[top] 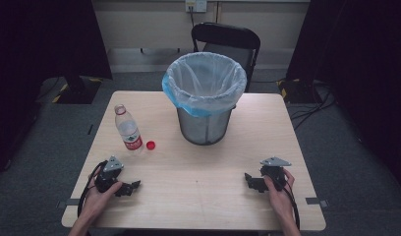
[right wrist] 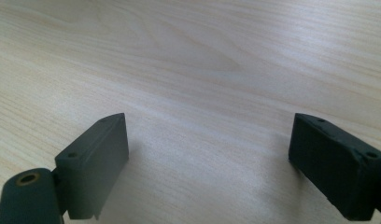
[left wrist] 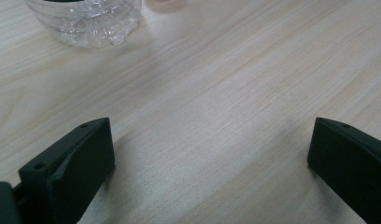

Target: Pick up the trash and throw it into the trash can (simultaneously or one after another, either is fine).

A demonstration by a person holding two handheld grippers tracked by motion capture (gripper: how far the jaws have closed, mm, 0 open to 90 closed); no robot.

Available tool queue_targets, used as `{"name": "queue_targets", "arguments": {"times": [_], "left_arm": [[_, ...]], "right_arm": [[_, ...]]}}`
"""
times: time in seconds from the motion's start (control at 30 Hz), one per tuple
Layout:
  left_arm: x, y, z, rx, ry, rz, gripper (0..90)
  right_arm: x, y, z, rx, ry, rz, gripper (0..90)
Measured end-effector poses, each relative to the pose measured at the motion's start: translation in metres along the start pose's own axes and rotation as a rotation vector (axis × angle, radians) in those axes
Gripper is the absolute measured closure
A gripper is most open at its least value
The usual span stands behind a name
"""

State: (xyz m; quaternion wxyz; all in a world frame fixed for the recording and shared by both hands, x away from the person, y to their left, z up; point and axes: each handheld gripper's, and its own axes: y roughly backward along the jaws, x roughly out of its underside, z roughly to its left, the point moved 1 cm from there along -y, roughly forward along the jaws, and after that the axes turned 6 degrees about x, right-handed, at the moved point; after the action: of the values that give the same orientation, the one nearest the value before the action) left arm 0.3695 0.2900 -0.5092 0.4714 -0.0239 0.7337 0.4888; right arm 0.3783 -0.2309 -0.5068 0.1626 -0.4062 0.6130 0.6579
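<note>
Clear plastic marks out the water bottle [top: 128, 130], which stands upright and uncapped near the left side of the wooden table [top: 203, 196]. Its red cap [top: 150, 145] lies on the wood just beside its base, apart from it. In the left gripper view the bottle's ribbed bottom [left wrist: 88, 21] sits ahead of the jaws, with bare wood between.

Behind and to the right of the bottle stands a mesh bin [top: 204, 98] lined with a pale blue bag, apparently with nothing in it. A black chair [top: 227, 42] waits beyond the far edge.

Nearer the person, the left gripper [top: 131, 188] rests low on the table, its jaws spread wide with nothing between them. The right gripper [top: 249, 181] rests well apart on the other side, jaws likewise wide and holding nothing.

By my judgement the work has hardly begun: neither the bottle nor the cap is touched, and nothing has gone into the bin. Reaching, gripping, perhaps capping, and dropping the bottle in all appear to remain.
</note>
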Motion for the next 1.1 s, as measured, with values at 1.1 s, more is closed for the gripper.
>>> {"name": "queue_targets", "arguments": {"times": [1.1], "left_arm": [[-0.028,0.029,0.016,0.020,0.080,-0.157,16.7]], "right_arm": [[0.000,0.000,0.000,0.000,0.000,0.000,11.1]]}}
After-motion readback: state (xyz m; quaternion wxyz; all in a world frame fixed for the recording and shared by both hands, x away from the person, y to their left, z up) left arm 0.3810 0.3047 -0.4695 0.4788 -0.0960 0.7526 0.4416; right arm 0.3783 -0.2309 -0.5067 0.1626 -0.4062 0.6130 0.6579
